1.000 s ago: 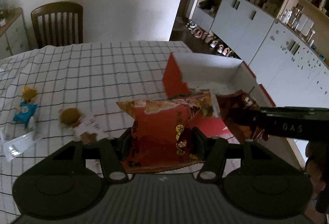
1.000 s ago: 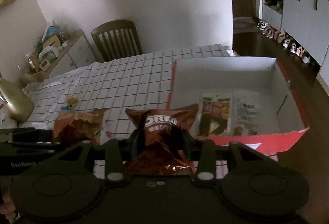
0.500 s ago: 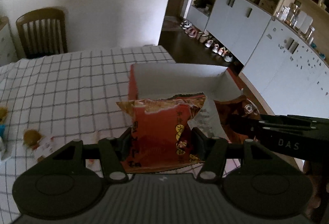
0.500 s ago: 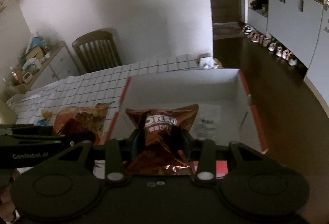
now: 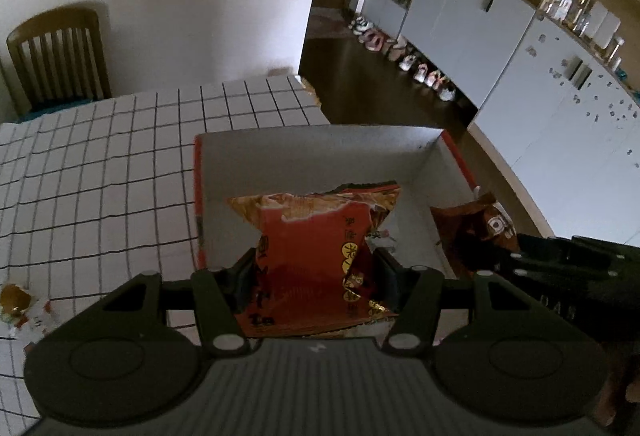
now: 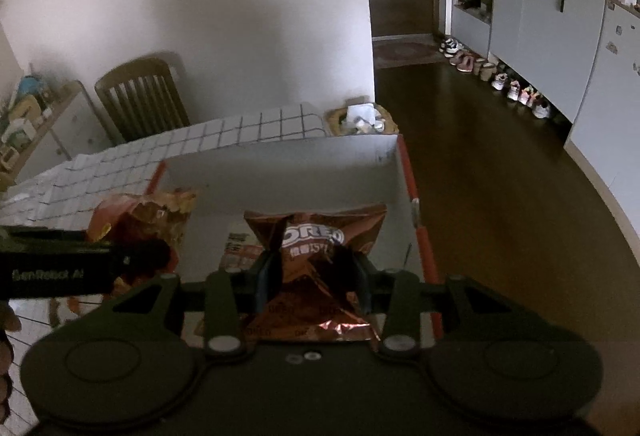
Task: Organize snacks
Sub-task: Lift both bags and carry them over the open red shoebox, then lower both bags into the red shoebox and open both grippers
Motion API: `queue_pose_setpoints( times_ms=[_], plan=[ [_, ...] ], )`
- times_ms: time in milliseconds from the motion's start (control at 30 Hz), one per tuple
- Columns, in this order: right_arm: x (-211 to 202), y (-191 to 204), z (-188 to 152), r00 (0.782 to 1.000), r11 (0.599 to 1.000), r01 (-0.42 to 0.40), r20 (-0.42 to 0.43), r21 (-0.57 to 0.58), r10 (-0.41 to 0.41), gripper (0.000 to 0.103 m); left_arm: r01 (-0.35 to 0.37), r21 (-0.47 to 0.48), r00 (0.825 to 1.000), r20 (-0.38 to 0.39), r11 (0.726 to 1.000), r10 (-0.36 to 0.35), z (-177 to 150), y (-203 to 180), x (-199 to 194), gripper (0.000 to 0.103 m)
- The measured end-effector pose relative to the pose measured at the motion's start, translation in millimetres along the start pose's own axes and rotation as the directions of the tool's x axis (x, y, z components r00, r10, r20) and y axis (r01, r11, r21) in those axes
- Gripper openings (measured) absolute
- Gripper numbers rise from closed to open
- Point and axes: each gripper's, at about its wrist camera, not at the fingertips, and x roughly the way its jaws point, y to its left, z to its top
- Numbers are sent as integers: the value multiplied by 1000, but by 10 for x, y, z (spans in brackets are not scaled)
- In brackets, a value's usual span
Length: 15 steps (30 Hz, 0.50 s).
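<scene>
My left gripper is shut on a red and orange snack bag and holds it above the open white box with red outer walls. My right gripper is shut on a brown Oreo bag and holds it over the same box. The Oreo bag also shows at the right of the left wrist view. The red bag also shows at the left of the right wrist view. A flat packet lies on the box floor.
The box stands at the right end of a table with a checked white cloth. A small wrapped snack lies on the cloth at the left. A wooden chair stands behind the table. Grey cabinets and shoes line the right wall.
Both grippers have moved right and forward with their bags, from beside the box to above its open inside. Both stayed shut.
</scene>
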Motion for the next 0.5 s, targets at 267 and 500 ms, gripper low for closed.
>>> queue_pose_setpoints(
  times_ms=[267,500],
  plan=[
    [344,-69,-15,998,999,-4,-65,-40,2,40,-29,16,998,-57,999,29,90,-76,440,60],
    [543,-68,-62,992,996,-15,-125,-85,5,40,-41,51,992,-119,998,47,39,-152,767,60]
  ],
)
